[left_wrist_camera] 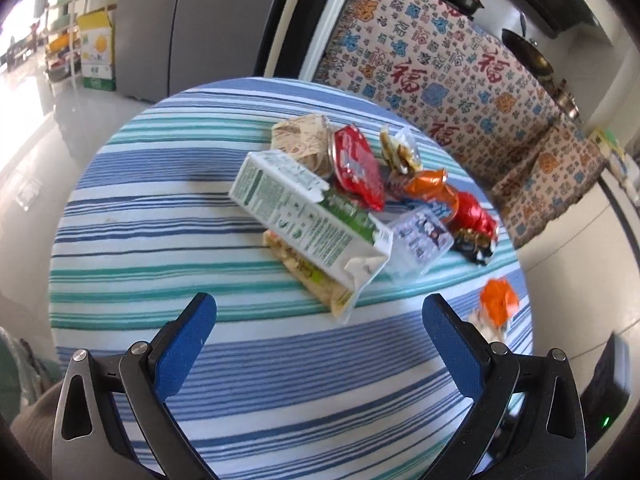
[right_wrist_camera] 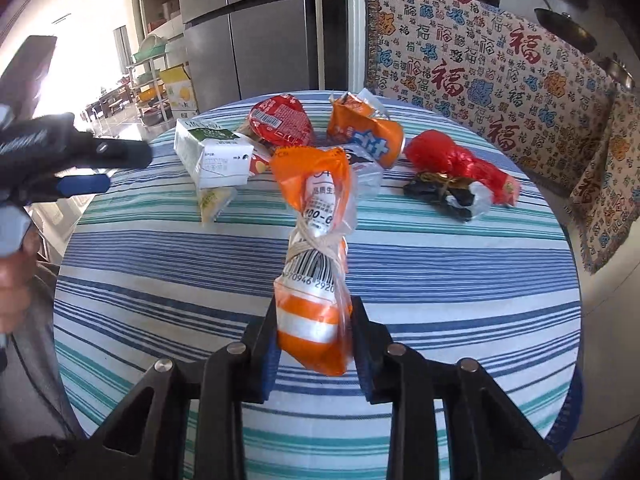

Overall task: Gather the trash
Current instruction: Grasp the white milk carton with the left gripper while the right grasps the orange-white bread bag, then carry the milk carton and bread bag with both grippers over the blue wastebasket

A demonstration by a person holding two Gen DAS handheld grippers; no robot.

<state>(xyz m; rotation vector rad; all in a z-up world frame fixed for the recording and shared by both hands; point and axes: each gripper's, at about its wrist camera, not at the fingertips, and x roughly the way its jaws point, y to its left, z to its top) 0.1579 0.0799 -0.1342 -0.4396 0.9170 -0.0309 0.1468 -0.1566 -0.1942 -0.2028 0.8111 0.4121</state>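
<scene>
A pile of trash lies on the round striped table (left_wrist_camera: 168, 216). It holds a green and white carton (left_wrist_camera: 304, 208), a red lid (left_wrist_camera: 358, 164), a brown paper wrapper (left_wrist_camera: 300, 140), an orange wrapper (left_wrist_camera: 426, 184) and a red wrapper (left_wrist_camera: 472, 212). My left gripper (left_wrist_camera: 320, 316) is open and empty, just short of the carton. My right gripper (right_wrist_camera: 314, 320) is shut on an orange and white plastic bag (right_wrist_camera: 316, 240), knotted in the middle and held above the table (right_wrist_camera: 440, 280). The carton (right_wrist_camera: 212, 152), red lid (right_wrist_camera: 280, 120) and red wrapper (right_wrist_camera: 456, 164) lie beyond it. The left gripper (right_wrist_camera: 80, 168) shows at the left.
A grey fridge (left_wrist_camera: 192, 28) stands behind the table. A bench under a patterned cloth (left_wrist_camera: 460, 76) runs along the right, with pots on it. A yellow box (left_wrist_camera: 98, 52) and shelves stand at the far left. The orange bag (left_wrist_camera: 498, 300) shows at the table's right edge.
</scene>
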